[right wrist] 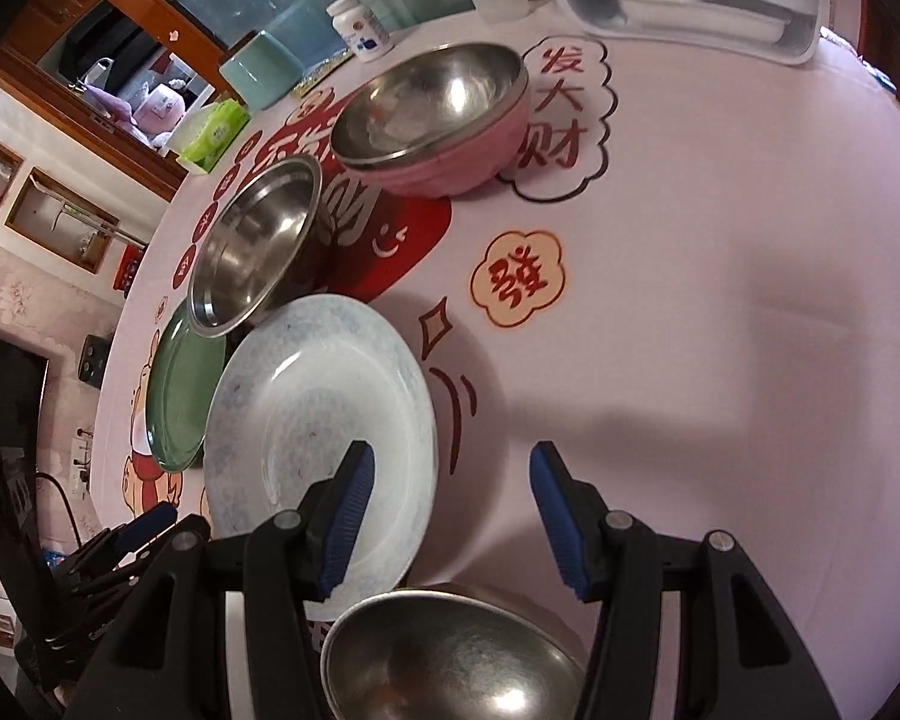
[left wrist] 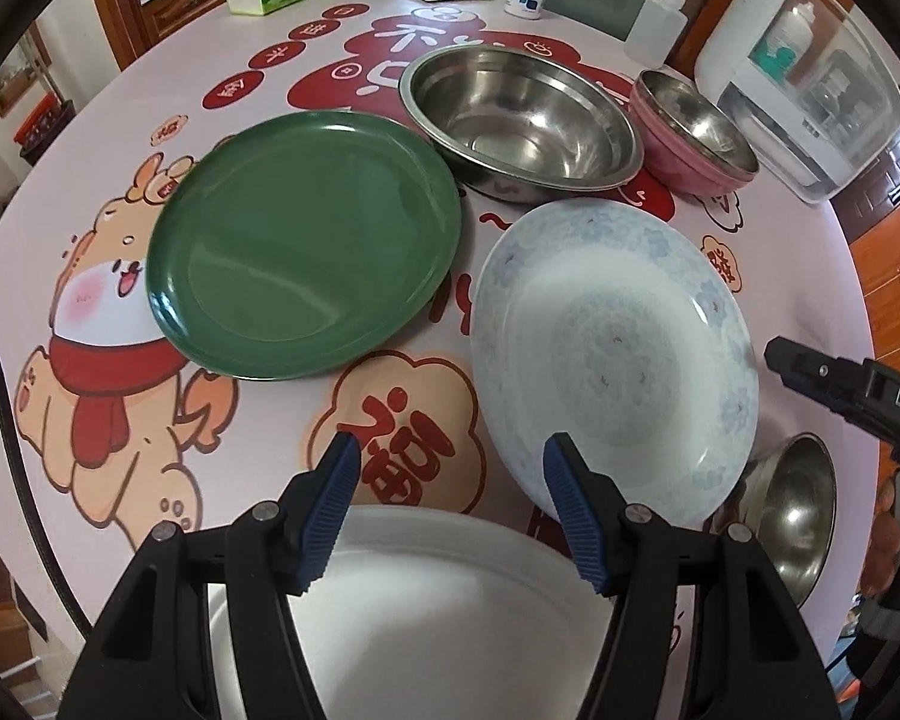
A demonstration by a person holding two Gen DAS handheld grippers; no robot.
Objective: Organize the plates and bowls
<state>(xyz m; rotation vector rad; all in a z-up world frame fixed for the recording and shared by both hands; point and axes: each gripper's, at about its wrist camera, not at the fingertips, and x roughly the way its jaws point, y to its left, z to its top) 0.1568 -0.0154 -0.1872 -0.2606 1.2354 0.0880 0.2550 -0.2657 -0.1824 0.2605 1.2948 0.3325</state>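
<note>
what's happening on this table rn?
A person holds a hand-held gripper in each hand over a table of dishes to be sorted. The left hand-held gripper hangs open above a white plate; the right hand-held gripper hangs open above a small steel bowl. Neither holds anything. A green plate, a floral plate, a large steel bowl and a pink bowl with a steel one inside it lie unstacked.
</note>
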